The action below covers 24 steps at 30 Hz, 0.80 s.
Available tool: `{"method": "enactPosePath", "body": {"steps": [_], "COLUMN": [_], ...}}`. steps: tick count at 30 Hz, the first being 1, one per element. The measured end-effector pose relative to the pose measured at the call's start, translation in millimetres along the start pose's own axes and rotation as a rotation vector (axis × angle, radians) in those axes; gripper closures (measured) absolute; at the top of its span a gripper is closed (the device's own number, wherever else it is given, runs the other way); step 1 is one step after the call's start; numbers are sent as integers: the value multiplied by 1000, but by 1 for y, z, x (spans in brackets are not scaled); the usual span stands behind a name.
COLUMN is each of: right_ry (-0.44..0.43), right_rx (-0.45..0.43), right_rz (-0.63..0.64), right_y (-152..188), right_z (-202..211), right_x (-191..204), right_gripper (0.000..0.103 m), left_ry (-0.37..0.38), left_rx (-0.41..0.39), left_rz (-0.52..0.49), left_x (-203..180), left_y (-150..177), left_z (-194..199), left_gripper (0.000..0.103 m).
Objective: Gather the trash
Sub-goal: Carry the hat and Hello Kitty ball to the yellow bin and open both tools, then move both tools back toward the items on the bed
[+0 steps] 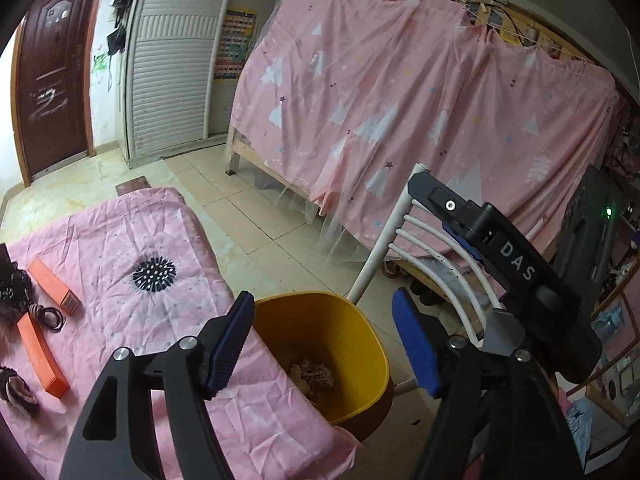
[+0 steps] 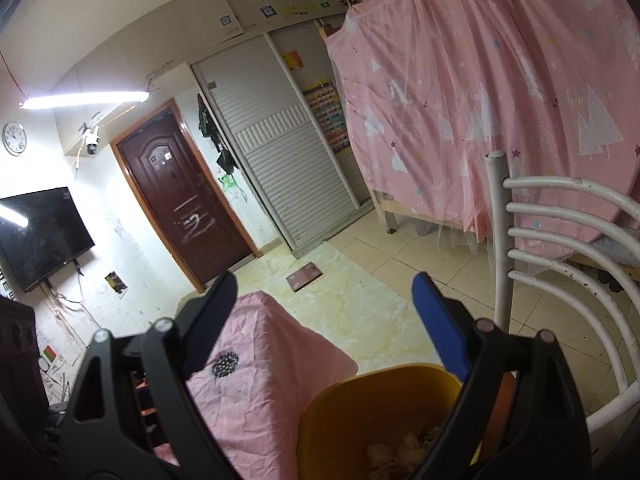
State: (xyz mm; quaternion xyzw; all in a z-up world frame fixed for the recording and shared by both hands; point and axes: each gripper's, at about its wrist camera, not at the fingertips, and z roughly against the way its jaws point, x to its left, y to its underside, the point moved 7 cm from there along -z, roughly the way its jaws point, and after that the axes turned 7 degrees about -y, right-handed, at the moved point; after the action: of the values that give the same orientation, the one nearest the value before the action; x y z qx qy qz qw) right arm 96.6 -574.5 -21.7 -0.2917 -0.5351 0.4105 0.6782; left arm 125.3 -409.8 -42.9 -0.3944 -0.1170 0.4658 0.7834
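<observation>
A yellow bin (image 1: 344, 344) stands beside the pink-clothed table (image 1: 132, 248) and holds crumpled brownish trash (image 1: 314, 376). My left gripper (image 1: 324, 344) is open and empty above the bin. The right gripper's black body (image 1: 508, 264) shows to its right. In the right wrist view my right gripper (image 2: 324, 320) is open and empty above the bin (image 2: 360, 420) and the table's corner (image 2: 272, 360). Two orange boxes (image 1: 52, 286) (image 1: 42, 354) and dark hair ties (image 1: 50, 316) lie on the table's left part.
A white metal chair (image 1: 424, 240) stands right behind the bin, also in the right wrist view (image 2: 560, 248). A pink curtained bunk bed (image 1: 400, 100) fills the back. A dark door (image 2: 188, 200), wardrobe (image 2: 288, 160) and wall television (image 2: 36, 236) stand beyond tiled floor.
</observation>
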Motion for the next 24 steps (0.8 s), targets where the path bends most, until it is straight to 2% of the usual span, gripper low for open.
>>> {"method": "enactPosePath", "body": {"steps": [6,24], "right_ry": [-17,-89], "right_rx": [21,133], "right_rz": [29,160], "right_y": [5,39], "right_z": [-9,-43], "right_x": [13,81], "right_gripper": [14,14], "left_ry": [-8,-105], "left_rx": [-8,-48], "left_rz": [31,147], "left_x": [16,95], "left_y": [0,9], "left_z": [11,56], "left_gripper": [37,33]}}
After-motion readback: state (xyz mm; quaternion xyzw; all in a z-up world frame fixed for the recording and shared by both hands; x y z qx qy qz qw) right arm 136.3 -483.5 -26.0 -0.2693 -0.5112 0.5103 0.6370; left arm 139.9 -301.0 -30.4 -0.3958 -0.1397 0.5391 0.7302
